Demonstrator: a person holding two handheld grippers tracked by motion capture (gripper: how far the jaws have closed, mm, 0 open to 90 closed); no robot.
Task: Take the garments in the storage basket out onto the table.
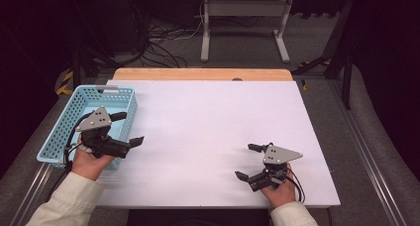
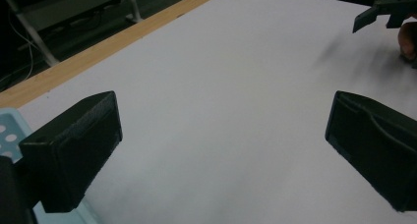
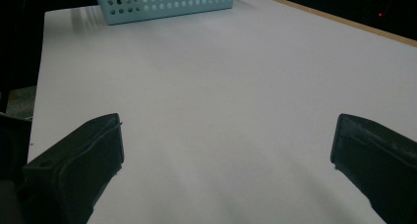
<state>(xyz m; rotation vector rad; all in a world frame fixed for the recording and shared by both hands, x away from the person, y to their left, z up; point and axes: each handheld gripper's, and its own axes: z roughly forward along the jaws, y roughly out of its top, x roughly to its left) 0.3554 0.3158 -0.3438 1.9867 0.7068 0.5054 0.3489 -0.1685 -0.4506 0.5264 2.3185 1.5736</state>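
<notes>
Seen from the high view: a big white flat table top (image 1: 213, 137) with a strip of light wood (image 1: 203, 74) along its far edge, at twelve o'clock.

At nine o'clock on the table: a light blue plastic basket with small round holes in its walls (image 1: 64, 124), sitting at the left edge.

Just over the near right corner of that basket: the left black two-jaw gripper (image 1: 127, 128), held in the left hand (image 1: 89, 161). Jaws wide apart, nothing between them. One jaw above the inside of the basket, the other out past the basket's right wall, above the white top. Grey three-cornered plate on top.

At about five o'clock on the table: the right black two-jaw gripper (image 1: 249, 161), held in the right hand (image 1: 280, 191). Jaws wide apart too, holding nothing, pointing left toward nine o'clock. Well apart from the basket and from the other gripper.

In the left gripper view: bare white table between the two jaws, a bit of blue basket at eight o'clock, the other gripper far off at two o'clock.

In the right gripper view: bare white table between the jaws, the basket far off at eleven o'clock.

Pale sleeves (image 1: 69, 201) on both arms.
</notes>
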